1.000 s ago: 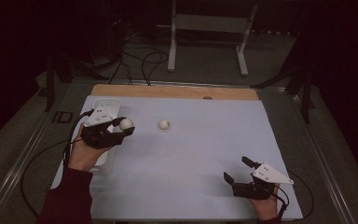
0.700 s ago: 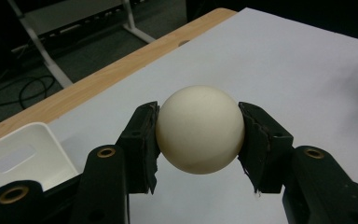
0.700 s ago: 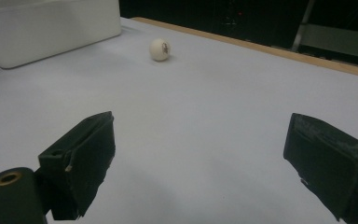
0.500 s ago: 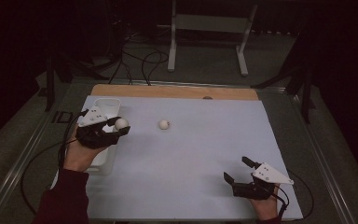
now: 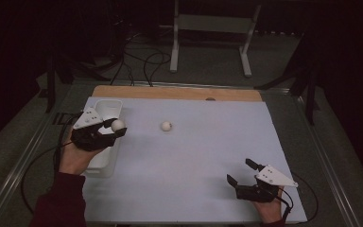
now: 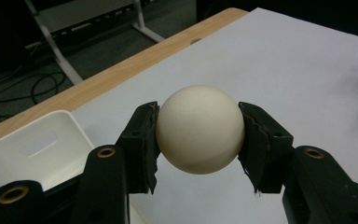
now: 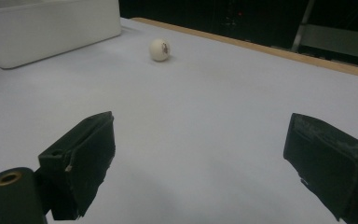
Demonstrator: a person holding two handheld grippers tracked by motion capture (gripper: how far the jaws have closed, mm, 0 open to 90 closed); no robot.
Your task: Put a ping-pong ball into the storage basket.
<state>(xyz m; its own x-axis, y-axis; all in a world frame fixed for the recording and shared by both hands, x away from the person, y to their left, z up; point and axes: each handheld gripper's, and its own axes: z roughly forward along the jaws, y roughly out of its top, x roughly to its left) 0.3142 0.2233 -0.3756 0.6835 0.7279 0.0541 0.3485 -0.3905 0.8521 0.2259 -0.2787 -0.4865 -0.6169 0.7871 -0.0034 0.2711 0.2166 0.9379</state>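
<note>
A cream-white ball (image 6: 199,129) is clamped between the two black jaws of my left gripper (image 5: 115,127), held above the right edge of a long white bin (image 5: 109,108) at the table's left. The same held ball (image 5: 117,125) is visible from above. A second white ball (image 5: 166,126) lies loose on the pale sheet near the middle, and it appears farther off in the right gripper view (image 7: 159,49). My right gripper (image 5: 241,171) rests low at the front right, jaws spread wide with nothing between them.
The pale sheet (image 5: 194,165) covers most of the table, with a bare wooden strip (image 5: 179,93) along the far edge. Cables (image 5: 142,61) and a white metal stand (image 5: 212,28) sit on the floor beyond. The bin's wall (image 7: 46,28) stands at the upper left of the right gripper view.
My left gripper has carried the held ball leftward and slightly farther back, over the bin's edge. The right gripper and the loose ball have stayed put.
</note>
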